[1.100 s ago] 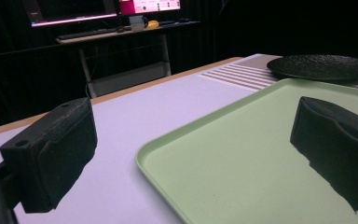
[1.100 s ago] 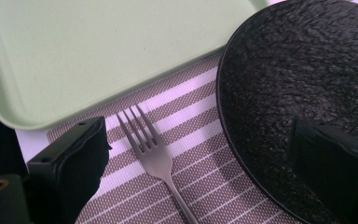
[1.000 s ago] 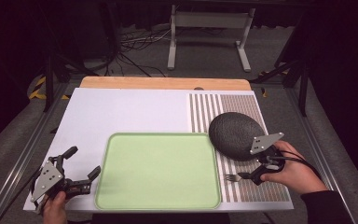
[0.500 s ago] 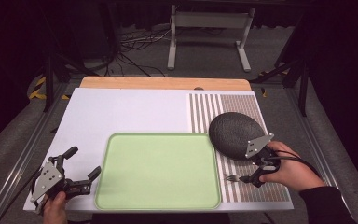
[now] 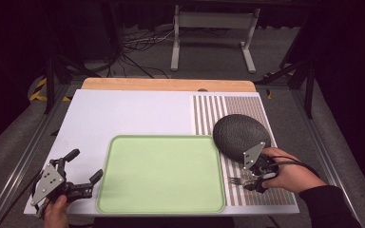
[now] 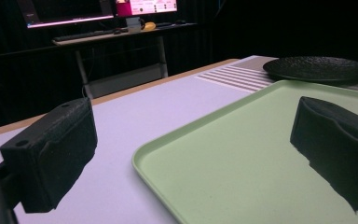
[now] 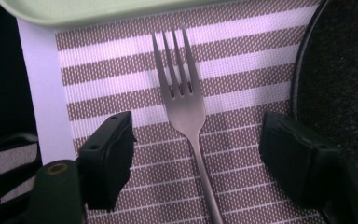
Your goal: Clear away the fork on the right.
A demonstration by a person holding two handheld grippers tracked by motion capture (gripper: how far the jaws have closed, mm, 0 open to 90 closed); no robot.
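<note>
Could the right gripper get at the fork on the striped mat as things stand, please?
Probably yes: the right gripper straddles the fork, its jaws just closing but not yet touching it, with nothing between.

Brushed metal fork (image 7: 186, 107), woven placemat (image 7: 242, 88), rough matt plate (image 5: 240, 135)

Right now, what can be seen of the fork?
The fork is plain, matte silver metal with four tines and a slim handle. It lies flat, tines up, on the striped mat, between the green tray and the dark plate, touching neither. The right gripper straddles its neck; the jaws have just been closing with the fork between them, but gaps remain on both sides, so it isn't gripped yet.
</note>
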